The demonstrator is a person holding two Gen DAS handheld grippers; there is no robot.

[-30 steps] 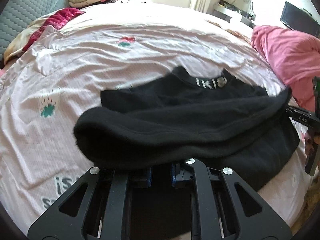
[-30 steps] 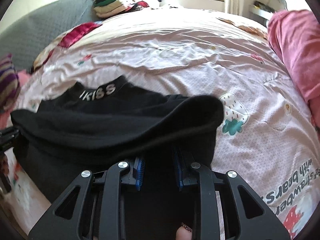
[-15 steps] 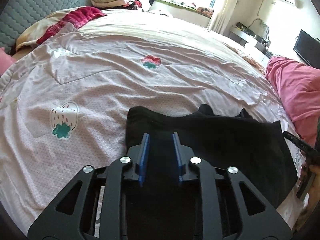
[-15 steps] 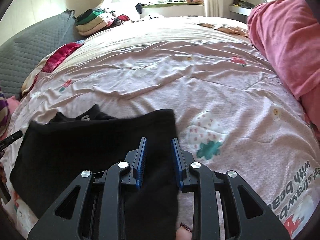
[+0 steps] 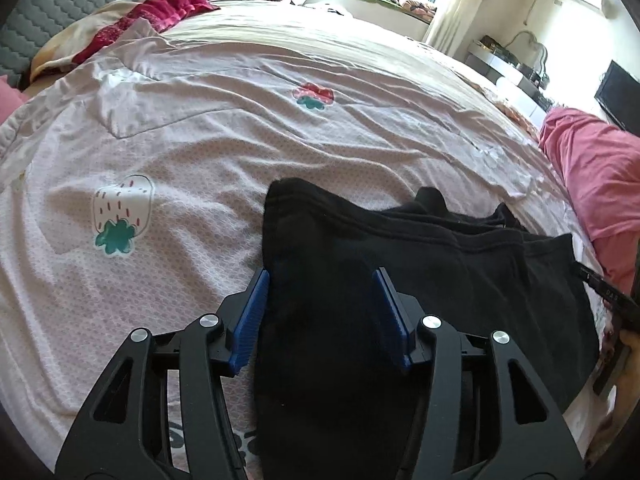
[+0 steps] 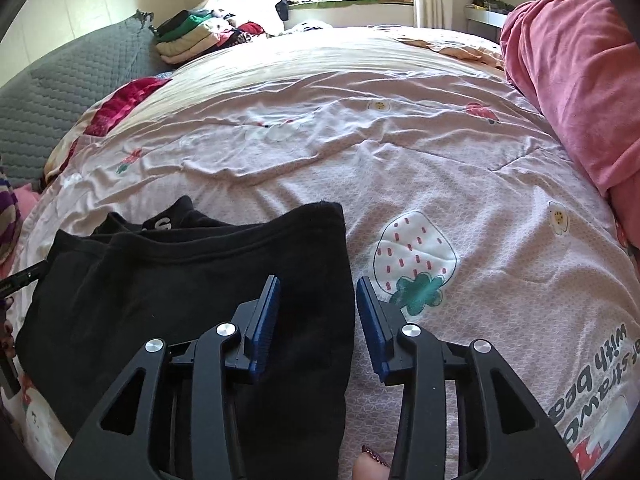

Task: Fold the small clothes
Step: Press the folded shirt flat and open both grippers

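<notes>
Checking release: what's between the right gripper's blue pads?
Right wrist view: the right gripper is open, its blue pads straddling the folded black knit garment's right edge and pink strawberry-print bedsheet.

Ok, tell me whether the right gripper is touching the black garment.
Cannot tell. In the right wrist view the right gripper is open over the black garment, but no contact or gap shows.

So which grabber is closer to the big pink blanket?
The right one. The right gripper is at the black top's edge on the side of the pink blanket. The left gripper is at the opposite edge, with the whole top between.
</notes>
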